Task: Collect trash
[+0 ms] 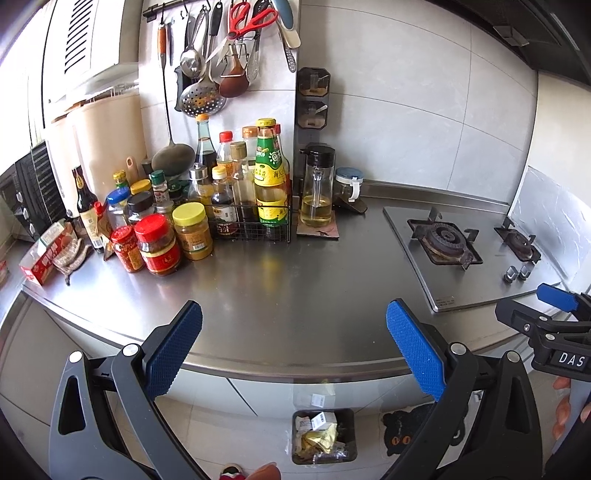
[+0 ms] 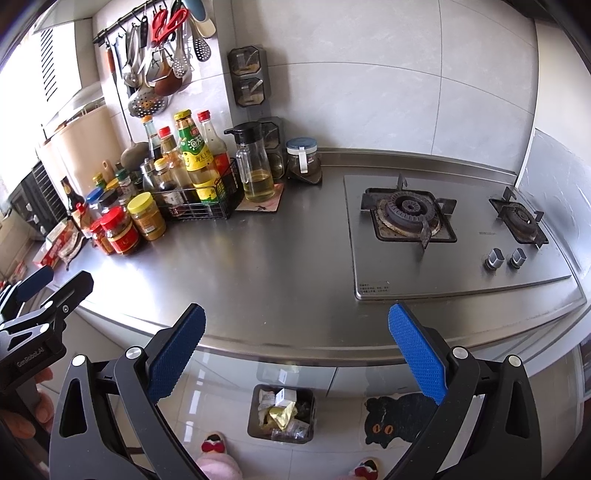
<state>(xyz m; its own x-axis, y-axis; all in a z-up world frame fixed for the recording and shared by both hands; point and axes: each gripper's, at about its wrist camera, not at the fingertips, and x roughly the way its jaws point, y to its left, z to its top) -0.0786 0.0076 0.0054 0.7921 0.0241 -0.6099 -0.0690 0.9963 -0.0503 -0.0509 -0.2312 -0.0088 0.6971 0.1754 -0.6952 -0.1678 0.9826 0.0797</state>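
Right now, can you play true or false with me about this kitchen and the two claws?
1. Both claws are open and holding nothing. True: the left claw and the right claw are wide apart and empty.
2. The trash bin on the floor is empty. False: it has wrappers and paper in it.
3. A pot is cooking on the stove. False: both burners are bare.
4. The scissors hanging on the wall have red handles. True.
5. The jar with the yellow lid stands beside red-lidded jars. True.
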